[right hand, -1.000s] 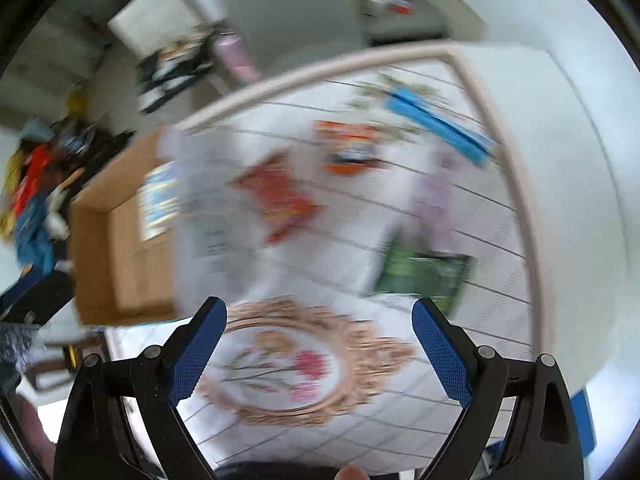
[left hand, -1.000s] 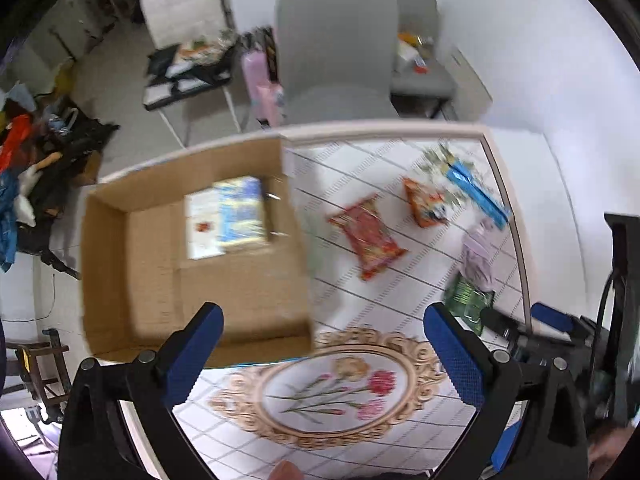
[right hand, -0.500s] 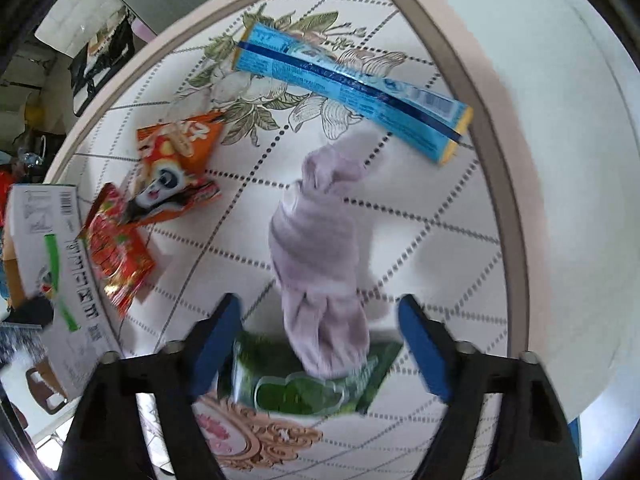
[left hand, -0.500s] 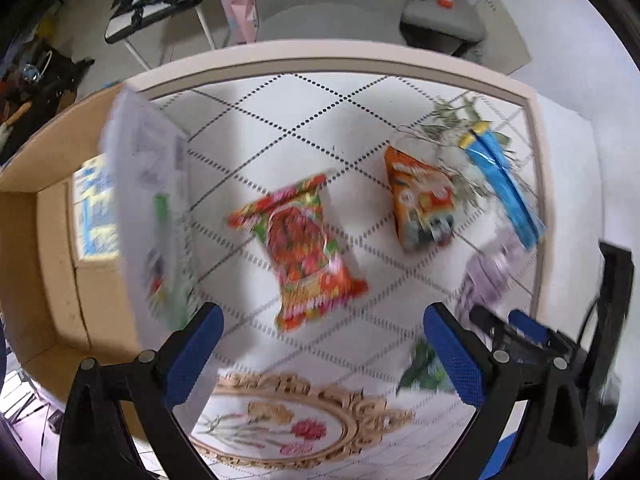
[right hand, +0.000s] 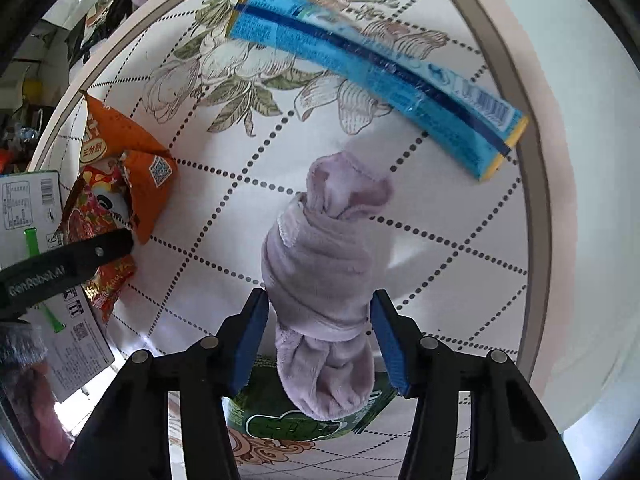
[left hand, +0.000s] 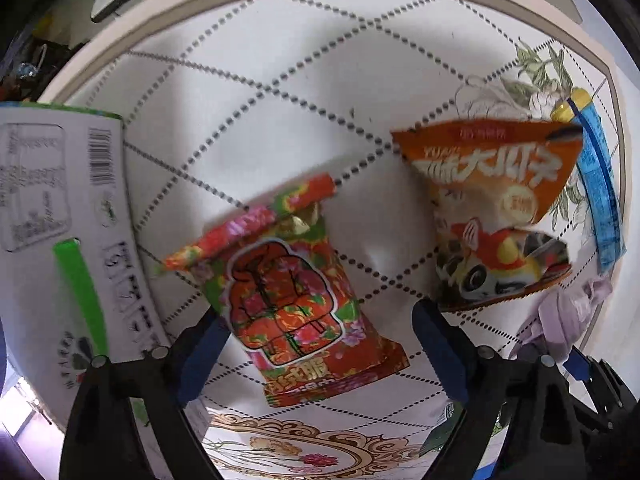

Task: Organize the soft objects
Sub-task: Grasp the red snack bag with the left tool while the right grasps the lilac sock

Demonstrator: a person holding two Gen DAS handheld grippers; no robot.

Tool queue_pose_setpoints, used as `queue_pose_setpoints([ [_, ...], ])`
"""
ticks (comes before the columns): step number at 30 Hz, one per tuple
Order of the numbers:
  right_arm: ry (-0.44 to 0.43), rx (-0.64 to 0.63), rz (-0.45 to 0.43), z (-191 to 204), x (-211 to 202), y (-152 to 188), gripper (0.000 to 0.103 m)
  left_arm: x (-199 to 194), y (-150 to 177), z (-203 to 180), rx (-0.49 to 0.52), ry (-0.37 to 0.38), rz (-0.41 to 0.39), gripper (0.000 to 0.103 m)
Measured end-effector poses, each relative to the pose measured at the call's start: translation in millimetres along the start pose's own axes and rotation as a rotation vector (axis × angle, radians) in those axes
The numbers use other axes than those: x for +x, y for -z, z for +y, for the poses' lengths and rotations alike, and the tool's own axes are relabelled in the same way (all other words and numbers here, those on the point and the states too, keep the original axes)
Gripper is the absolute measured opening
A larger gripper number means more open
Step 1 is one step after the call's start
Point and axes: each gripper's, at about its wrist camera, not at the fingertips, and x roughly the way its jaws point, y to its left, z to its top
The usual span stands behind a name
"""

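Observation:
A rolled lilac sock lies on the tiled table, its near end over a green packet. My right gripper straddles the sock, blue pads close on both sides, the jaws partly closed with small gaps showing. My left gripper is open around the lower end of a red flowered snack packet. An orange panda snack bag lies to its right. The sock also shows at the right edge of the left wrist view.
A long blue packet lies at the table's far right by the beige rim. A white carton flap with green stripe stands at the left. A gold oval flower motif is near the front.
Both grippers have dropped toward the table. The left came over the red packet; the right came down around the lilac sock and its jaws narrowed.

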Motion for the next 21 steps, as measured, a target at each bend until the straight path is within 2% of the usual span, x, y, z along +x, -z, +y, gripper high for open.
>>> queue_pose_setpoints([
  [2,0.005,-0.005,0.006,0,5,-1,0.055,7,0,2,-0.007,0.004,0.011,0.079],
  [4,0.008,-0.008,0.012,1,9,-1,0.050,9,-2,8,-0.038,0.049,0.011,0.075],
  [6,0.018,-0.013,0.011,5,12,0,0.046,8,-2,9,-0.038,0.048,0.005,0.070],
  [9,0.033,-0.013,0.006,8,18,2,0.042,2,0,9,-0.019,0.045,-0.026,0.051],
  [18,0.057,-0.023,-0.009,14,16,9,0.034,0,15,12,-0.019,0.051,-0.052,0.046],
  [21,0.046,-0.019,-0.027,20,4,18,0.033,-16,28,6,-0.009,0.062,-0.075,0.046],
])
